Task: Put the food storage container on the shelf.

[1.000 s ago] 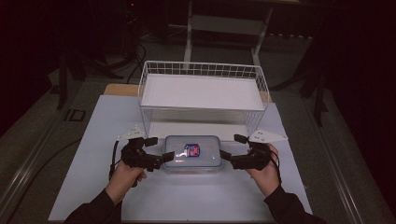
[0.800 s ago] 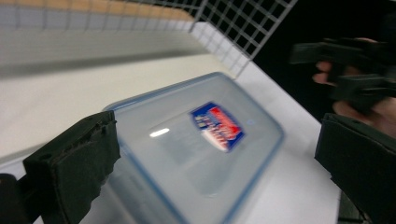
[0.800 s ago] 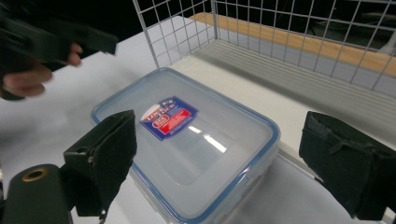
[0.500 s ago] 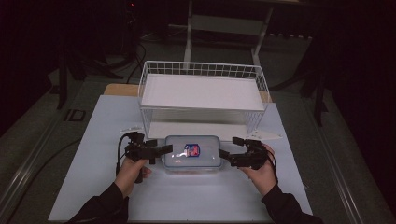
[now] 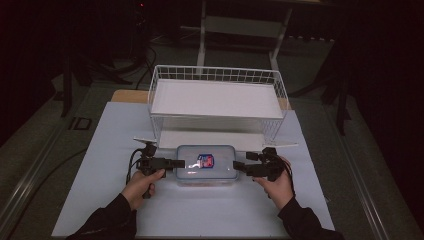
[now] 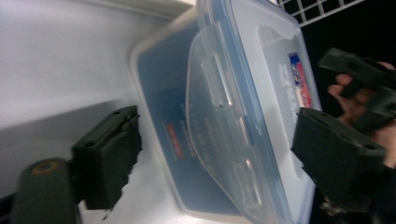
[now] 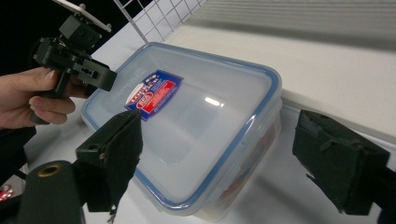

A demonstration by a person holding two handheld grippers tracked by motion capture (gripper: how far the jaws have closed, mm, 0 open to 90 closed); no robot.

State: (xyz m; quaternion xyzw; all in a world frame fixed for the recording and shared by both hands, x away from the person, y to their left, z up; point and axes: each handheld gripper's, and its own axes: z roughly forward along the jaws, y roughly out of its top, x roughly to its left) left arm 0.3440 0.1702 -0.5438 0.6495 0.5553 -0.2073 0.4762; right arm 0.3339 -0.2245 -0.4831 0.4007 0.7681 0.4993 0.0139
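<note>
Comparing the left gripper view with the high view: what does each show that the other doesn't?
Left gripper view alone: the side latch flap on the container's end, between open jaws. High view alone: the white wire basket, the table, and the person's sleeves. Both: the clear blue-rimmed container with its red-blue label, and the right gripper.

The print on the red and blue label (image 5: 205,161) of the box (image 5: 207,165) is too small to read from the high view, and blurred in the right gripper view. What lies inside the box is veiled by the frosted lid (image 7: 196,112) (a reddish tint shows low through the wall, nothing more). In the left gripper view the box's near corner is cut off by the bottom edge. Beyond the worktop (image 5: 100,145) the room is too dark to make out.
</note>
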